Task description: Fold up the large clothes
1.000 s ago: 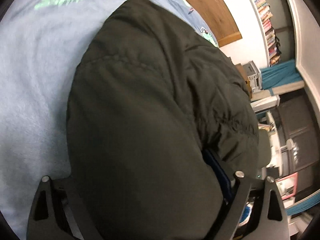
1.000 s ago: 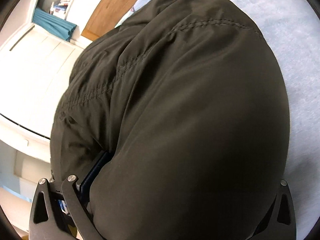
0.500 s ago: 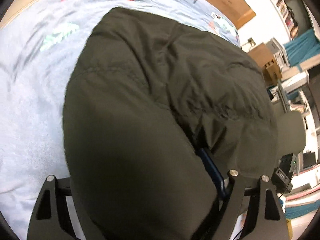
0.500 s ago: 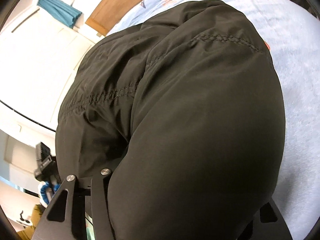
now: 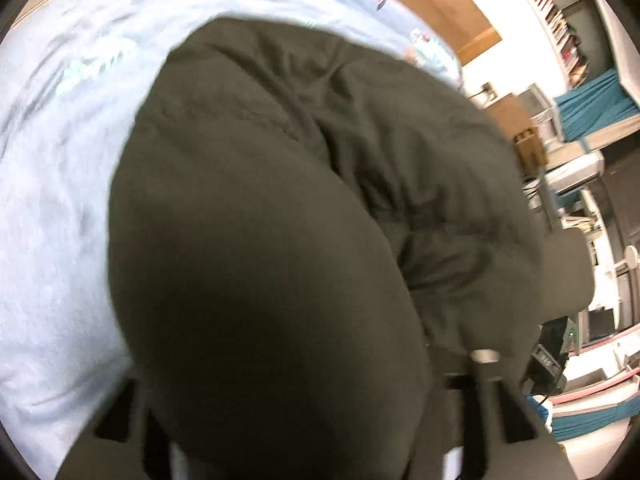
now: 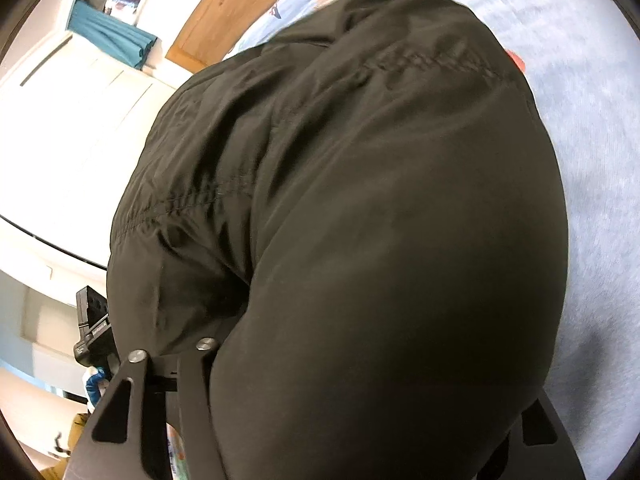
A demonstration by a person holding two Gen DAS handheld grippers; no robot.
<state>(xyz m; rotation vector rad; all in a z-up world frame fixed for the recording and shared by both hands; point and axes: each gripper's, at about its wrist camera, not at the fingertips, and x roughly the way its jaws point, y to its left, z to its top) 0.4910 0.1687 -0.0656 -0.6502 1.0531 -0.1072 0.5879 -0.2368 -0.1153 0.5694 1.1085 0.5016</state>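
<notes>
Closing now: both grippers are squeezing in on the big dark jacket (image 5: 304, 208), one on each side of it.

Left gripper (image 5: 304, 412): a second ago its jaws stood wide around the puffy cloth. Now they have come in narrow, and they are closing yet. The jacket fills the gap between them, so it looks pinched. The picture is blurry, so the pads cannot be made out.

Right gripper (image 6: 360, 412): it was wide a second ago too. Now it is about half as wide and closing a little more. A thick roll of jacket sits between its jaws, with the cloth against the finger at 7 o'clock.

Where the jacket is: it lies in a bunched, rounded heap on the light blue bedsheet (image 5: 48, 208). In the left view the sheet shows from 8 to 12 o'clock. In the right view the sheet (image 6: 592, 128) shows from 1 to 4 o'clock.

What moved: the jacket looks a bit farther from both cameras than a second ago, and more of the bed shows past it.

Other things: a wooden headboard (image 6: 224, 16) at 11 o'clock in the right view, and bookshelves (image 5: 556, 20) at 2 o'clock in the left view.

What it means: I think the near edge is now gripped and ready to be lifted and folded over. No fold looks finished yet.
</notes>
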